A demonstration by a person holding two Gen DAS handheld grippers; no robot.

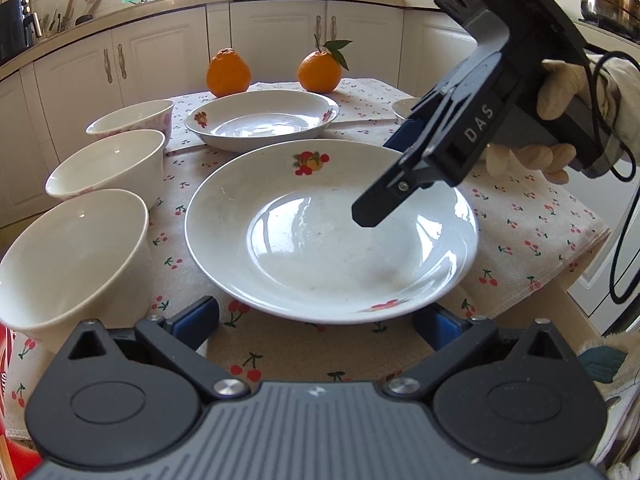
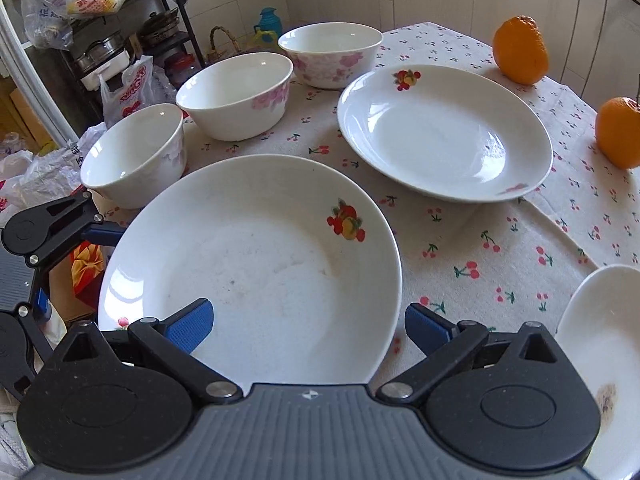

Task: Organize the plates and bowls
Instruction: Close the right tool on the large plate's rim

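Note:
A white fruit-print plate [image 1: 332, 236] [image 2: 248, 264] lies nearest me on the cherry-print cloth. A second like plate [image 1: 262, 118] [image 2: 444, 132] lies behind it. Three white bowls [image 1: 72, 260] [image 2: 134, 156] stand in a row at the left. A third plate's edge [image 2: 596, 360] shows at the right. My left gripper [image 1: 320, 322] is open, its blue pads either side of the near plate's front rim. My right gripper [image 2: 308, 328] is open, hovering over the same plate's right side; it also shows in the left wrist view [image 1: 374, 204].
Two oranges [image 1: 228, 74] [image 1: 320, 72] sit at the far end of the table. The table's right edge [image 1: 560, 288] drops off by white cabinets. Bags and a rack [image 2: 100, 40] stand on the floor beyond the bowls.

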